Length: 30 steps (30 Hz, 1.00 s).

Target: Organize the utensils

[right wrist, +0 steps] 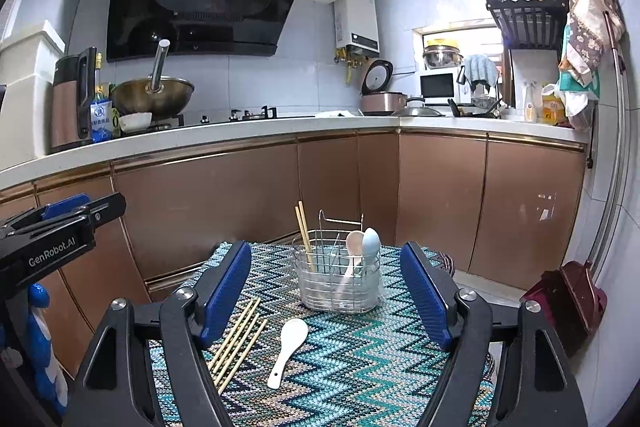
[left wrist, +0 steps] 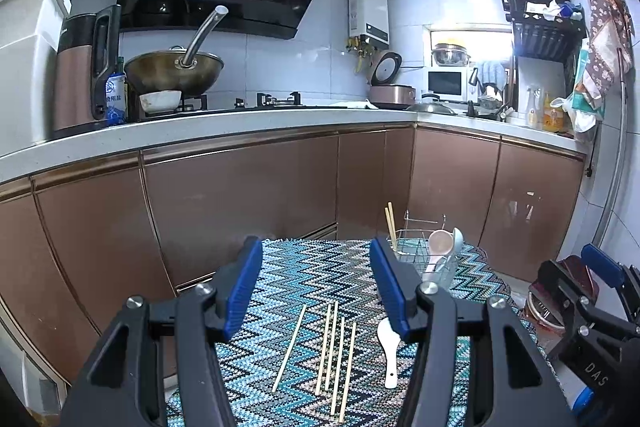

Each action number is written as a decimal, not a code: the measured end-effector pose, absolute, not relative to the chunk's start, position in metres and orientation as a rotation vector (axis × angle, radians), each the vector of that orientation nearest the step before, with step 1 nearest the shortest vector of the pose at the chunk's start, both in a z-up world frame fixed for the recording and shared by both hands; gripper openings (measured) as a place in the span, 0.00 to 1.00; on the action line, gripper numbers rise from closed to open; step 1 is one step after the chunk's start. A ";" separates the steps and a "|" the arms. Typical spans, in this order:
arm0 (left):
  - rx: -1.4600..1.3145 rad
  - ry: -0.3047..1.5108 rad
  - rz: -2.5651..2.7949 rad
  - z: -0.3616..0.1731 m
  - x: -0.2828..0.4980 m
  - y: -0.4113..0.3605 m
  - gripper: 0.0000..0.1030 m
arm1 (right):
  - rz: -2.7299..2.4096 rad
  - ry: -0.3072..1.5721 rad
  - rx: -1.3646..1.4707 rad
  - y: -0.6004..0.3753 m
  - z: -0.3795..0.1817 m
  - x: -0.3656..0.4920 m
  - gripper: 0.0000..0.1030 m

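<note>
A wire utensil basket (right wrist: 338,281) stands near the far edge of a zigzag-patterned mat (right wrist: 360,355); it holds two chopsticks (right wrist: 304,231), a pink spoon (right wrist: 354,247) and a pale blue spoon (right wrist: 371,243). A white spoon (right wrist: 289,349) lies on the mat in front of it. Several loose chopsticks (left wrist: 332,351) lie side by side to its left. My left gripper (left wrist: 316,267) hovers open above the loose chopsticks with nothing between its blue pads. My right gripper (right wrist: 326,269) is open and empty, framing the basket and white spoon from a distance.
Brown cabinet doors (right wrist: 224,211) and a white counter (right wrist: 240,135) run behind the mat. On the counter stand a wok (right wrist: 154,97), a bowl (right wrist: 135,121) and a rice cooker (right wrist: 382,99). A dark red object (right wrist: 568,301) sits on the floor at the right.
</note>
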<state>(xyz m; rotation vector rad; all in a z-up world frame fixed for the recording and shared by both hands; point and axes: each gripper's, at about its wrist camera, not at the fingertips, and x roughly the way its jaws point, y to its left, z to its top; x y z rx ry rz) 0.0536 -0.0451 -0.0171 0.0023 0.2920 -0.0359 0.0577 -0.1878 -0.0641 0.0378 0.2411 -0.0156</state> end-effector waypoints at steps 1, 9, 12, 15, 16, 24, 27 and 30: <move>0.004 0.290 -0.035 -0.017 0.052 -0.045 0.52 | -0.017 0.239 0.038 -0.188 -0.064 0.057 0.78; 0.012 0.282 -0.021 -0.017 0.043 -0.038 0.57 | -0.026 0.201 0.039 -0.181 -0.058 0.046 0.87; 0.015 0.278 -0.014 -0.017 0.040 -0.035 0.58 | -0.023 0.174 0.045 -0.179 -0.056 0.042 0.90; 0.017 0.273 -0.005 -0.016 0.038 -0.033 0.58 | -0.017 0.149 0.045 -0.175 -0.054 0.039 0.94; 0.018 0.273 -0.003 -0.016 0.037 -0.032 0.58 | -0.020 0.143 0.042 -0.174 -0.053 0.038 0.98; 0.023 0.272 0.020 -0.018 0.034 -0.026 0.59 | 0.005 0.138 0.071 -0.171 -0.056 0.039 1.00; 0.024 0.279 0.027 -0.019 0.035 -0.025 0.60 | 0.000 0.145 0.073 -0.173 -0.059 0.041 1.00; 0.027 0.286 0.033 -0.022 0.037 -0.024 0.60 | -0.002 0.162 0.082 -0.174 -0.062 0.044 1.00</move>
